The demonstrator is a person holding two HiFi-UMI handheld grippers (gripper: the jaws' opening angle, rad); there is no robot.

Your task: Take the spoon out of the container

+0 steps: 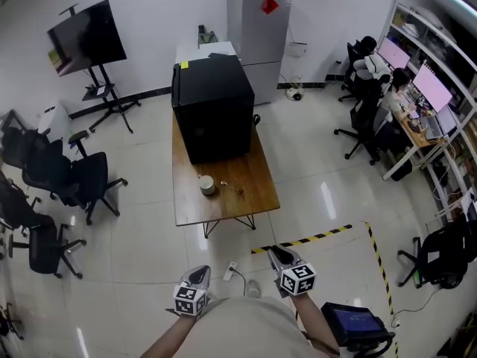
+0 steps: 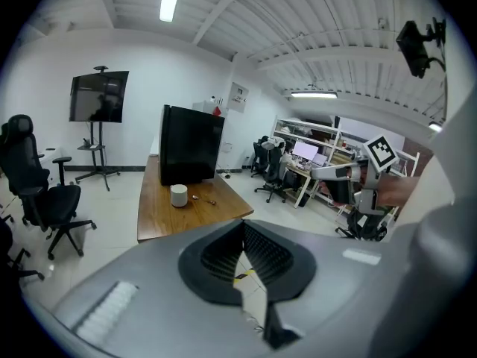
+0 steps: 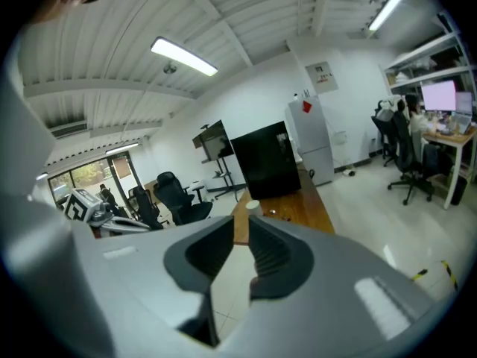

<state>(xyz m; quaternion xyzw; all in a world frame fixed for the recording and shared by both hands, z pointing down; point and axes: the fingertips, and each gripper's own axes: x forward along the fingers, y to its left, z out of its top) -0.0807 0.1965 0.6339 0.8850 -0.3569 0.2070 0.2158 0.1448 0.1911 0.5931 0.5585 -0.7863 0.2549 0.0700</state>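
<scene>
A white cup-shaped container [image 1: 206, 185] stands near the front of the wooden table [image 1: 257, 177]. The metal spoon [image 1: 231, 188] lies flat on the tabletop just to its right, outside it. Both grippers are held close to the person's body, well short of the table. My left gripper [image 1: 200, 274] has its jaw tips together and holds nothing. My right gripper [image 1: 279, 256] shows a narrow slit between its jaws, with nothing in it. The left gripper view shows the container [image 2: 179, 195] and spoon [image 2: 203, 198] far beyond the left gripper [image 2: 242, 224]. The right gripper [image 3: 241, 221] also faces the container [image 3: 253, 206].
A large black cabinet [image 1: 212, 107] fills the far half of the table. Black office chairs [image 1: 74, 177] stand to the left. Yellow-black floor tape [image 1: 313, 237] and a power strip [image 1: 229, 271] lie between me and the table. Desks with seated people [image 1: 387, 88] are at the right.
</scene>
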